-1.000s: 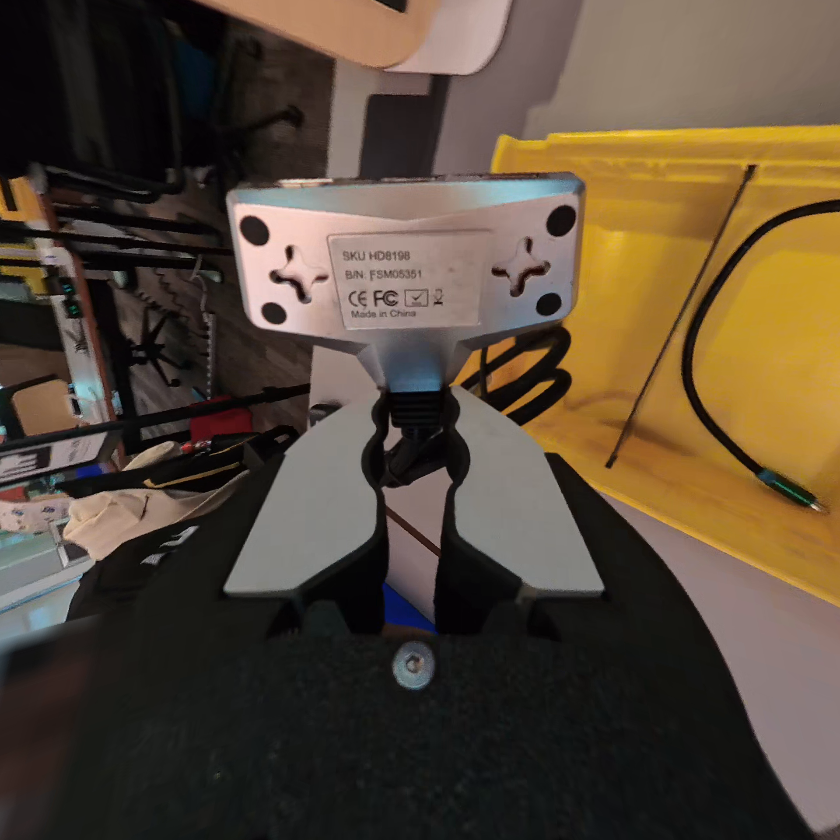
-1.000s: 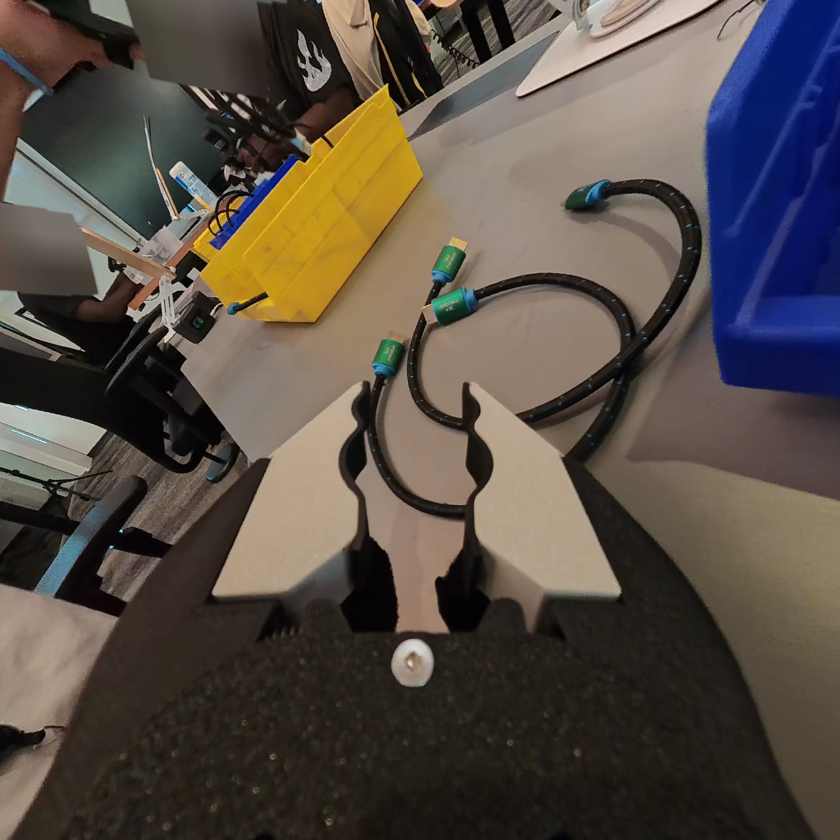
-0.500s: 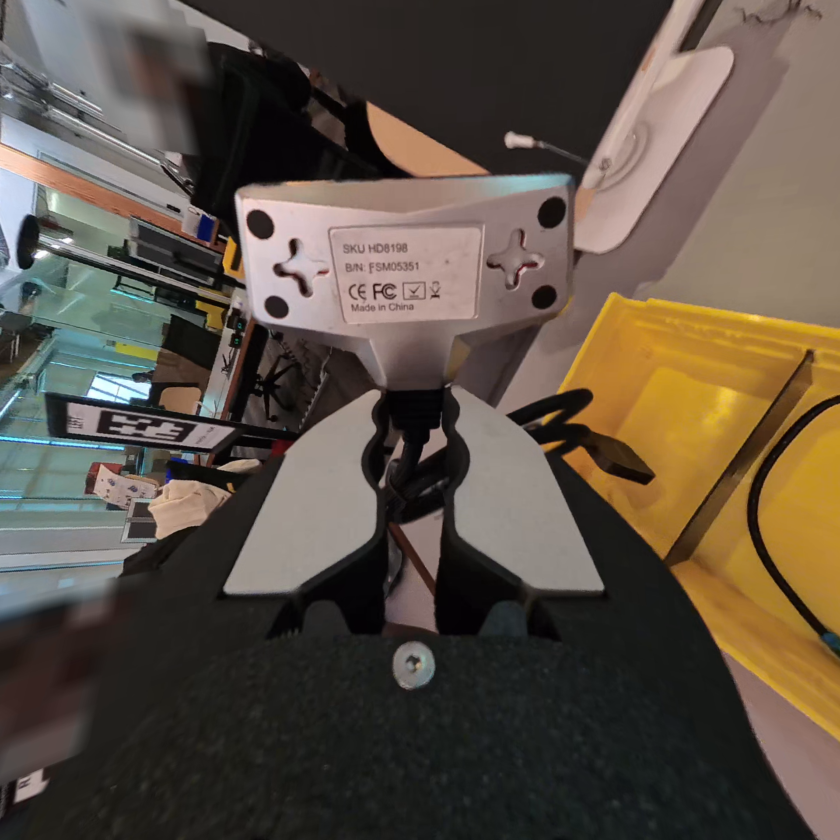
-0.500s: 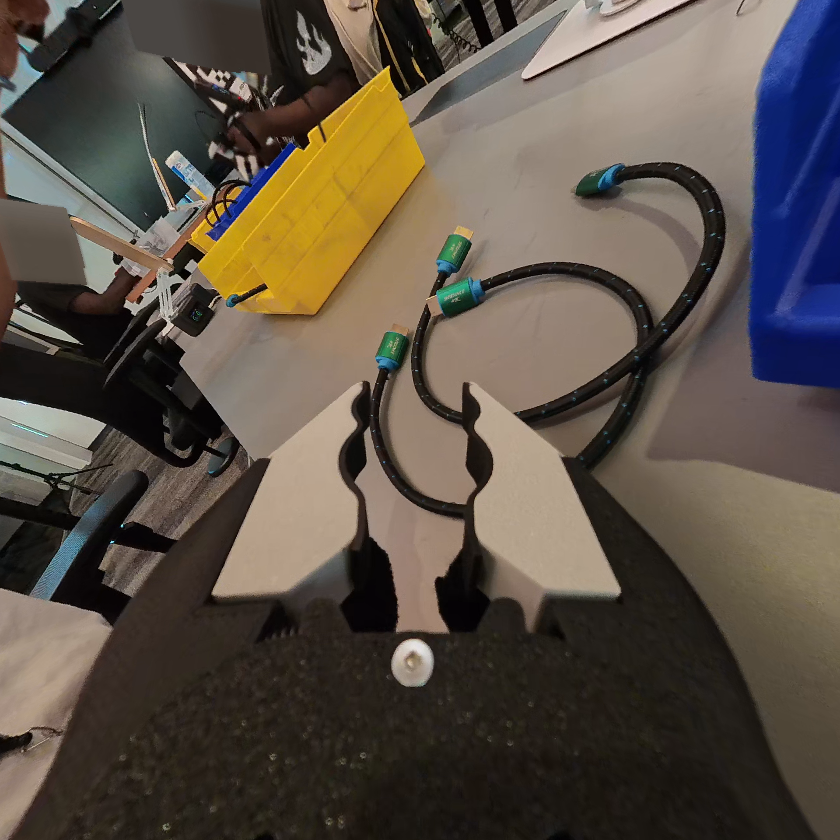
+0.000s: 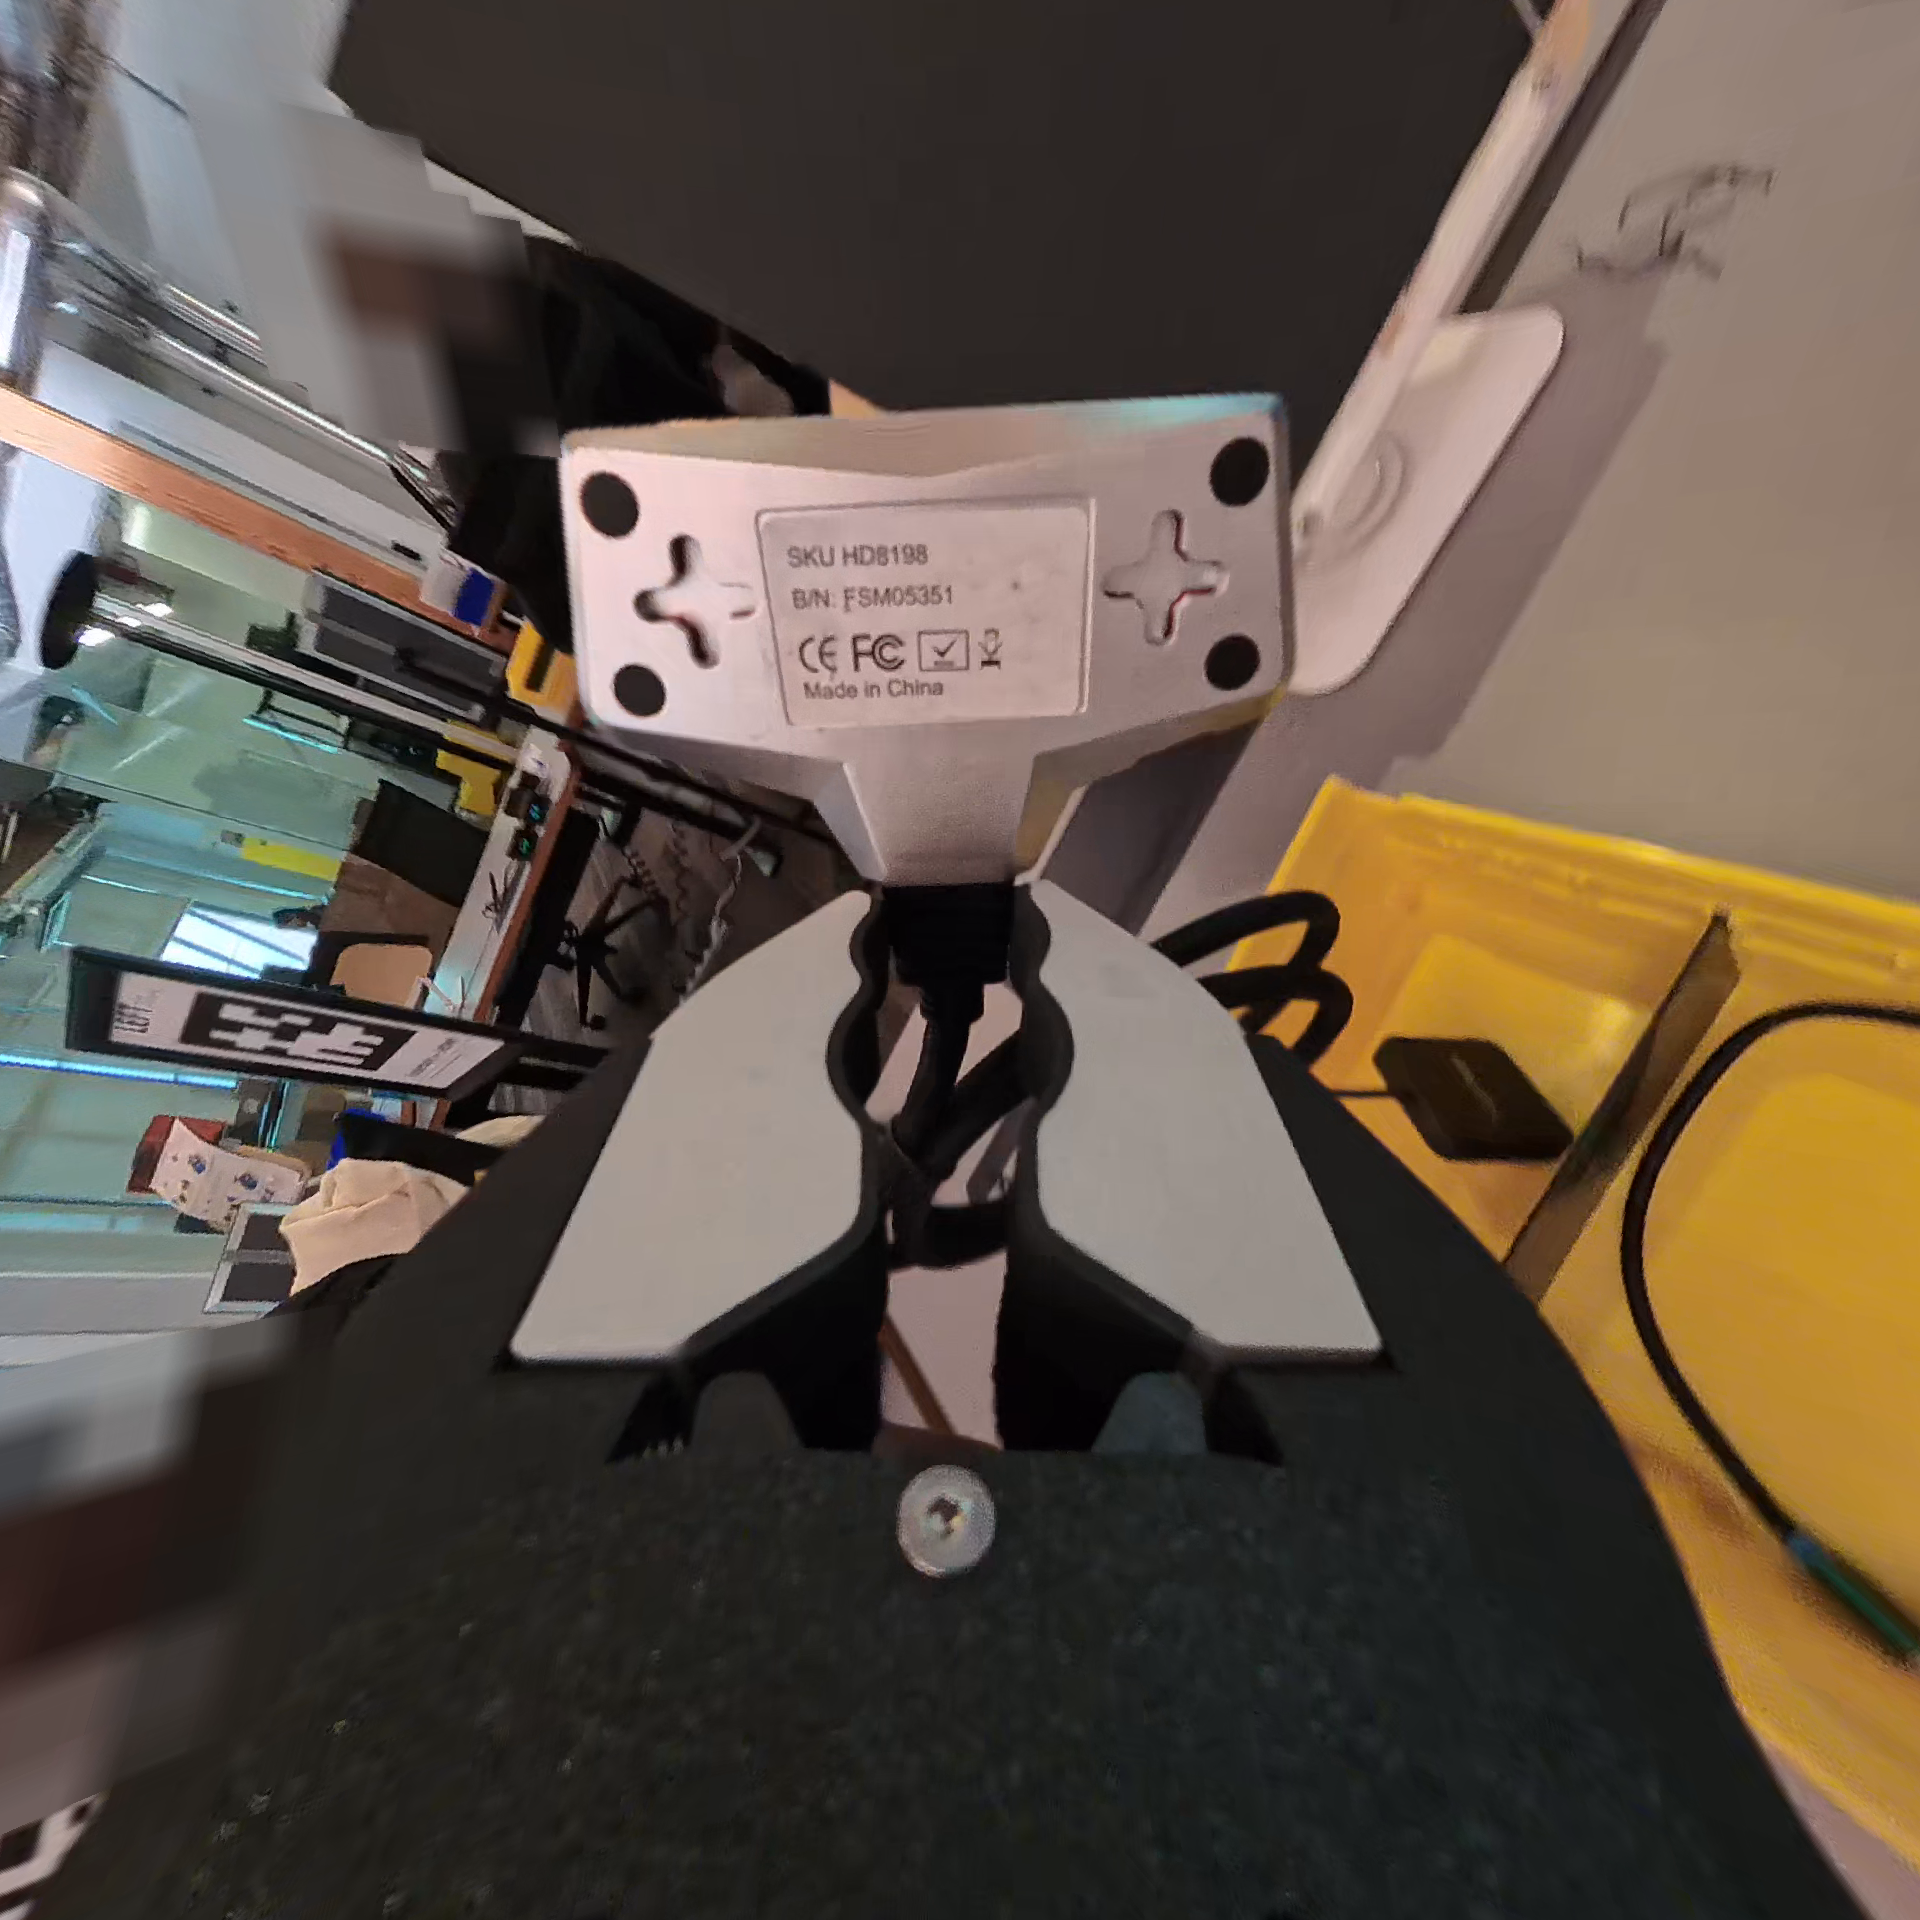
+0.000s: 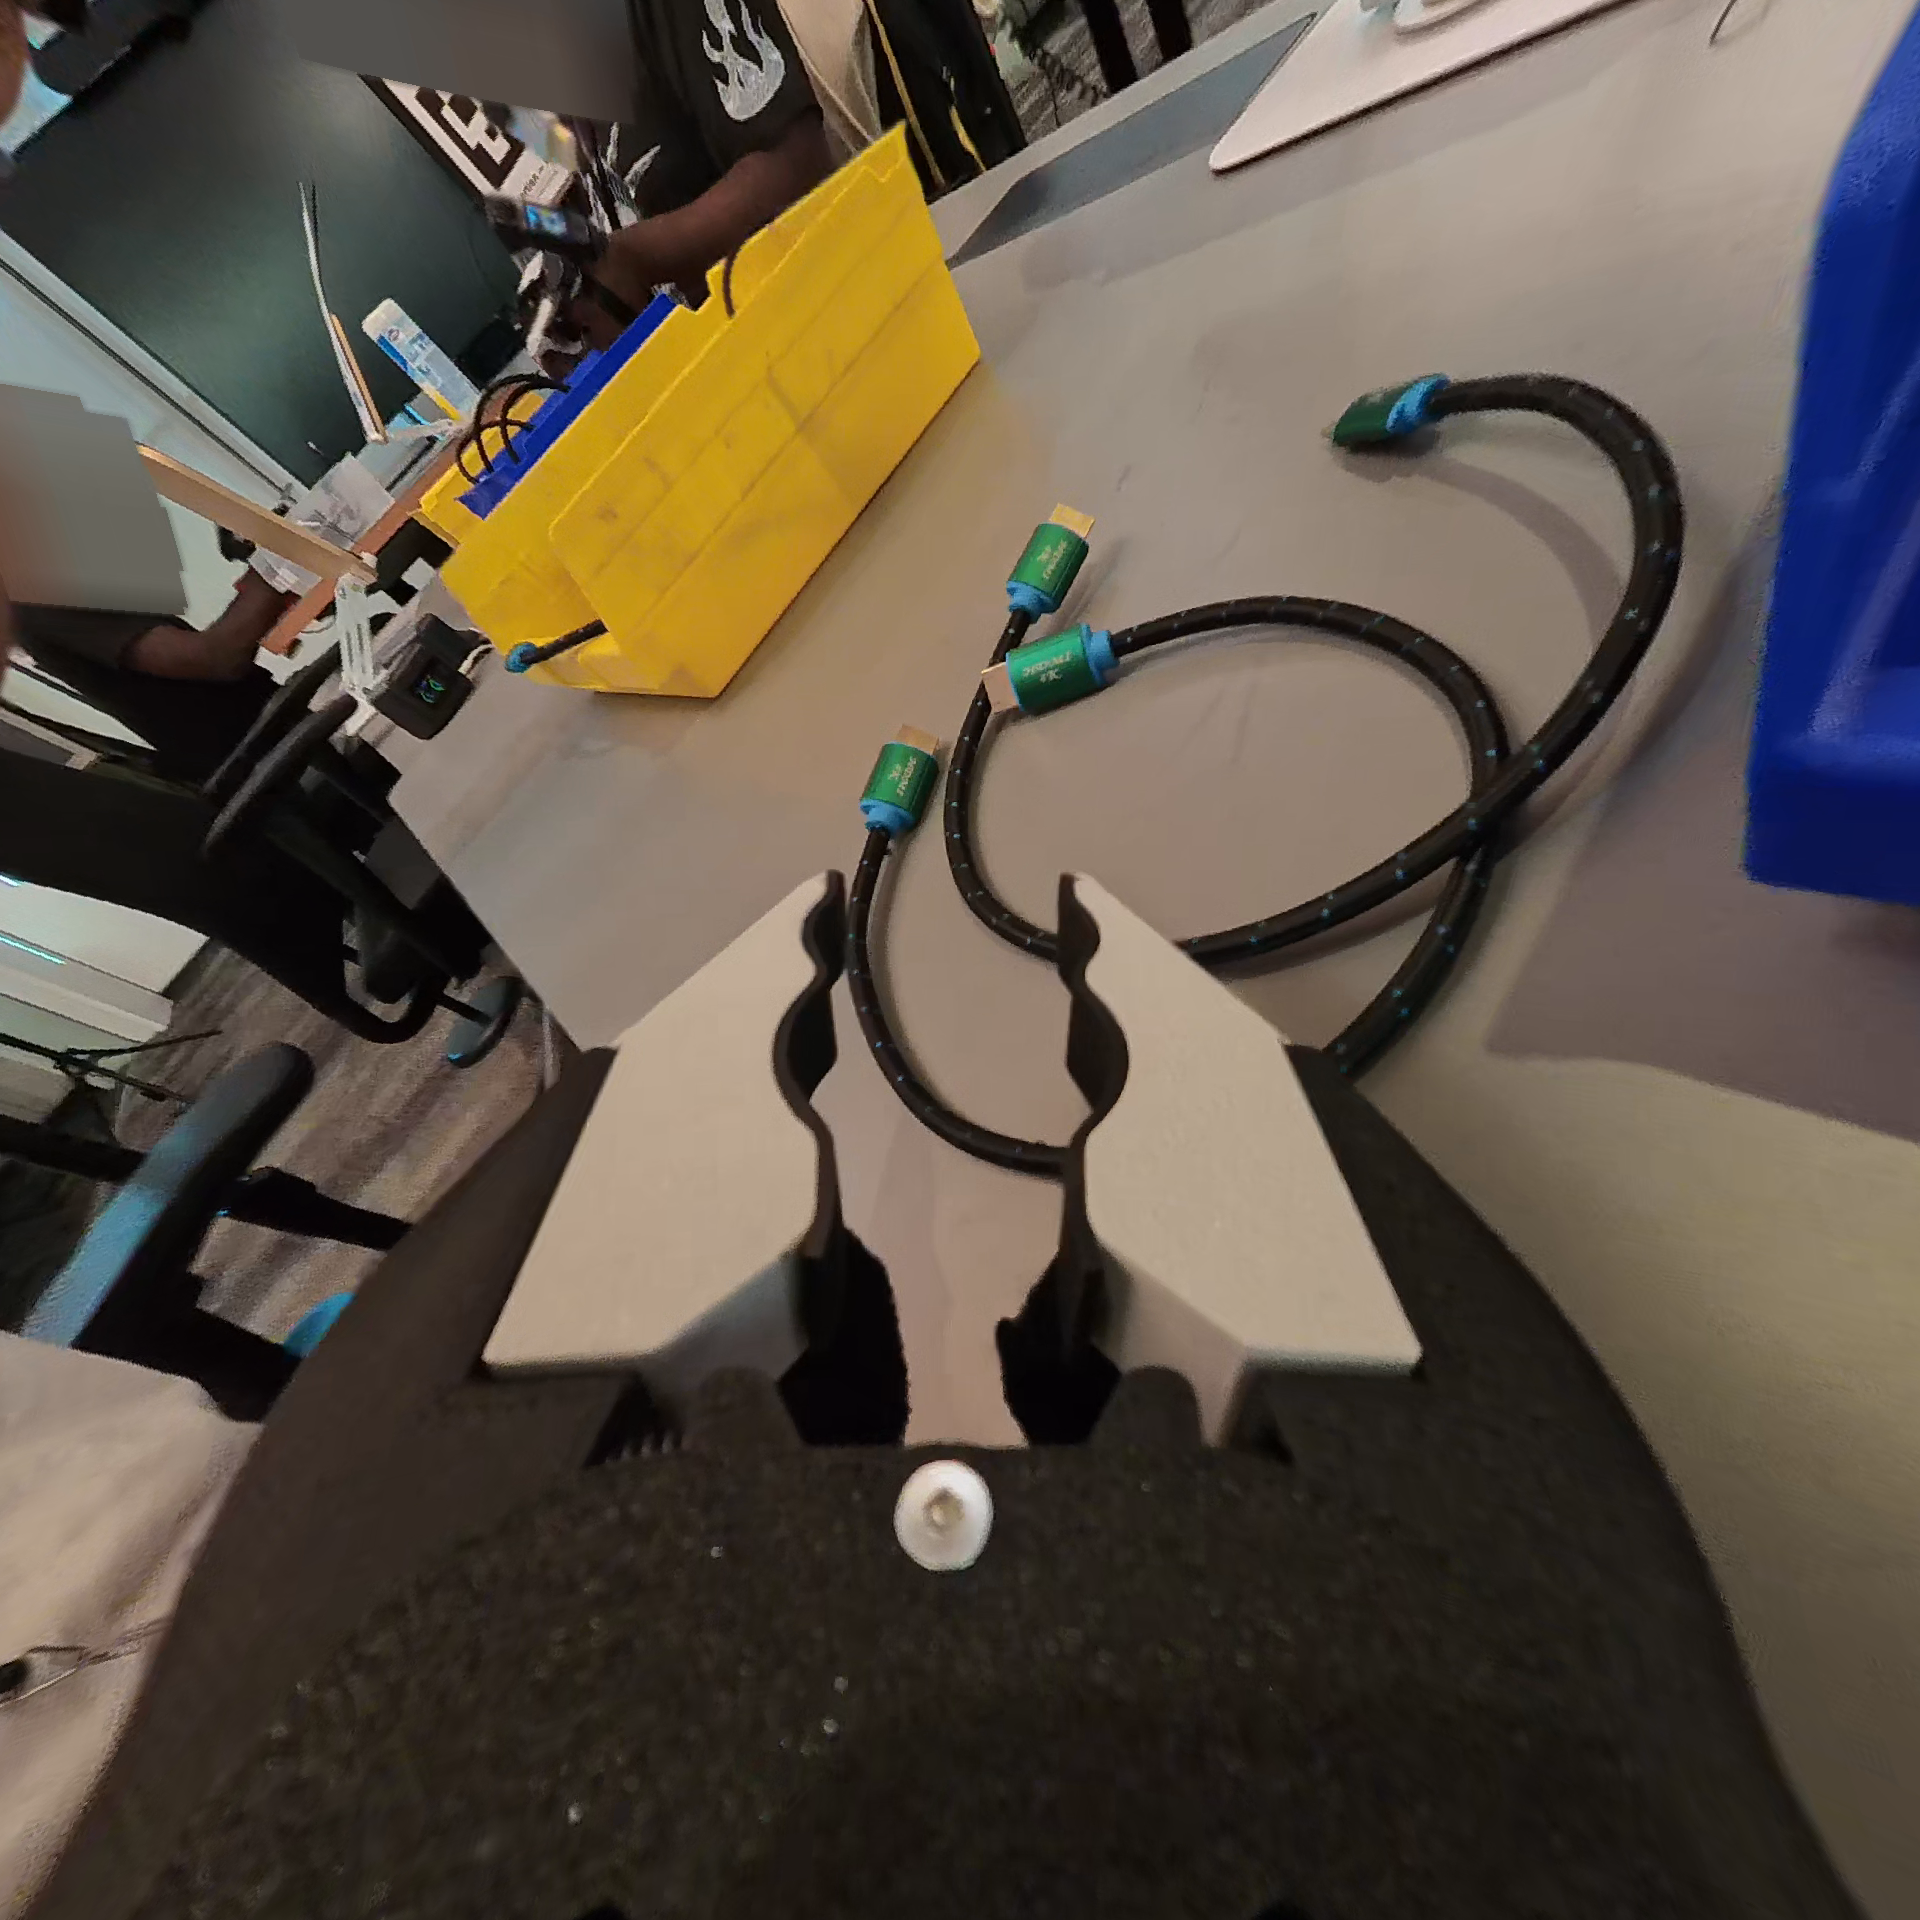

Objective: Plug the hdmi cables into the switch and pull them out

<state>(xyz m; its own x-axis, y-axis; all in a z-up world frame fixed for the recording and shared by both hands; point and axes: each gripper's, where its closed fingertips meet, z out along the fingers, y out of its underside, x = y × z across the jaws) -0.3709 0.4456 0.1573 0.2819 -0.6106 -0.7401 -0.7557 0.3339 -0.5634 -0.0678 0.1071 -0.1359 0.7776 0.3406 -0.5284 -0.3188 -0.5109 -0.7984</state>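
Note:
My left gripper point(image 5: 948, 914) is shut on the black ribbed cable neck of the silver HDMI switch point(image 5: 925, 592). It holds the switch up in the air with its labelled underside toward the camera. The switch's black lead point(image 5: 1278, 966) coils behind the right finger and ends in a black plug point(image 5: 1470, 1096). My right gripper point(image 6: 945, 904) is open and empty above the grey table point(image 6: 1247, 312). Two braided HDMI cables lie there: a thin one with green plugs point(image 6: 899, 784) point(image 6: 1047, 561) and a thick one with green plugs point(image 6: 1060, 667) point(image 6: 1387, 410). The thin cable runs below the gap between the fingers, untouched.
A yellow bin point(image 5: 1558, 1039) with a divider and a thin black cable point(image 5: 1714, 1351) sits at the right of the left wrist view; it also shows in the right wrist view point(image 6: 748, 488). A blue bin point(image 6: 1849, 520) stands at the right. A white pad point(image 6: 1382, 73) lies far back. People sit beyond the table. Left tips to right tips: about 55 centimetres.
The left gripper has swung with the switch still in its grasp; the yellow bin slid to the lower right of its view. The right gripper stayed open and shifted only slightly over the cables.

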